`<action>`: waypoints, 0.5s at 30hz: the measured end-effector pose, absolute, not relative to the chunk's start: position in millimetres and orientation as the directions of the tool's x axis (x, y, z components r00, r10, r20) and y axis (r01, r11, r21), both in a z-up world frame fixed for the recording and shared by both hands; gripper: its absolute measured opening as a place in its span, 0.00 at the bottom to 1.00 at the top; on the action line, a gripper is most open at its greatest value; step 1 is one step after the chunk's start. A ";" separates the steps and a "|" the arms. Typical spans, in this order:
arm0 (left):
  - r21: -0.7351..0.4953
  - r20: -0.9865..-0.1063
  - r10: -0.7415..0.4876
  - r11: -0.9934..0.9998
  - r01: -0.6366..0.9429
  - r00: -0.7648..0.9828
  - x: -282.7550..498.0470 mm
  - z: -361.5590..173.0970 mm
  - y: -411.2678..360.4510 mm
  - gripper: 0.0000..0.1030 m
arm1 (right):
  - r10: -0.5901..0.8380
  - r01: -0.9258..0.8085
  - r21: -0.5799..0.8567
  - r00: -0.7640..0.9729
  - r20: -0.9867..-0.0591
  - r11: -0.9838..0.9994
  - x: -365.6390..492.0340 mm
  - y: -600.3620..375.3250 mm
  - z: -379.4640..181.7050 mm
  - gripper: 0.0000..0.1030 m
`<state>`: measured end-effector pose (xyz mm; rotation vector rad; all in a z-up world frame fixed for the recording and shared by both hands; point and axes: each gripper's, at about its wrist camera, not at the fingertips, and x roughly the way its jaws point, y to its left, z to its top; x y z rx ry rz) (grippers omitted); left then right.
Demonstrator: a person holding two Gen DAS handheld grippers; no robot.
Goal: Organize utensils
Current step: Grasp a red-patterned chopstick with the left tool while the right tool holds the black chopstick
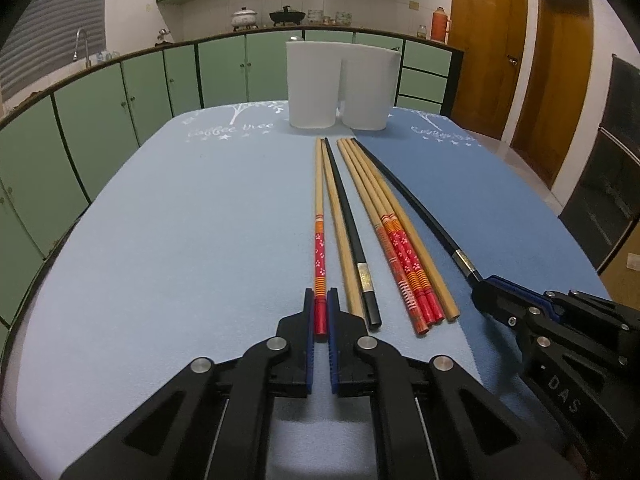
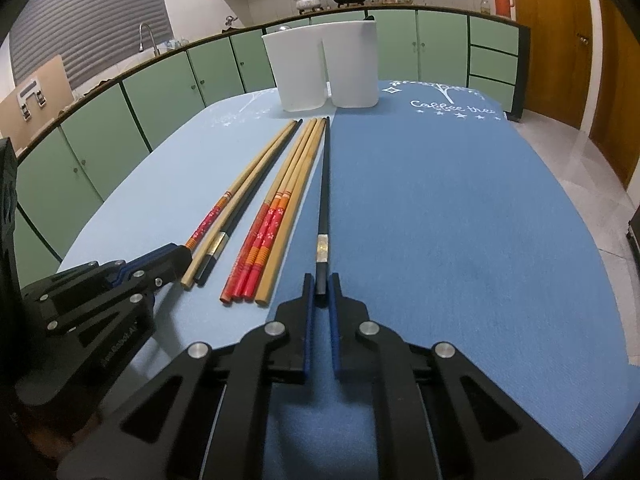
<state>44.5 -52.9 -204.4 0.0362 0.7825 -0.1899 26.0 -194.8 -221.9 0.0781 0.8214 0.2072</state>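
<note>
Both tongs are clamped on chopstick butts lying on the mat, the left gripper (image 1: 320, 316) on a red chopstick (image 1: 319, 252), the right gripper (image 2: 321, 290) on a black chopstick (image 2: 323, 208), tips aimed ahead at the holder (image 1: 340, 84), probably ready for lifting in.

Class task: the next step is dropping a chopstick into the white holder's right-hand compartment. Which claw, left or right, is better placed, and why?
Probably the right claw. It is shut on the black chopstick, the rightmost one, whose tip points toward the white holder. The left claw grips the red-patterned chopstick, furthest left.
</note>
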 end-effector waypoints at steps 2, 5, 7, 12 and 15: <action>-0.033 -0.688 -0.159 0.982 0.188 0.708 42.8 -194.9 -52.3 0.05 | 0.214 -0.157 0.146 0.671 -0.710 0.977 26.2 -197.0 -214.6 0.06; -0.027 -0.663 -0.164 0.980 0.195 0.730 41.4 -178.1 -50.5 0.05 | 0.216 -0.159 0.145 0.685 -0.696 0.976 26.9 -200.8 -203.0 0.06; -0.017 -0.633 -0.164 0.980 0.199 0.757 40.1 -160.8 -48.7 0.05 | 0.217 -0.157 0.150 0.698 -0.683 0.976 28.7 -204.5 -191.7 0.06; -0.012 -0.568 -0.173 0.979 0.202 0.805 40.7 -120.2 -43.8 0.05 | 0.224 -0.170 0.146 0.747 -0.626 0.975 31.9 -213.2 -156.4 0.06; -0.004 -0.555 -0.174 0.978 0.207 0.814 44.1 -98.2 -41.7 0.05 | 0.232 -0.181 0.146 0.774 -0.590 0.973 34.7 -218.2 -132.5 0.06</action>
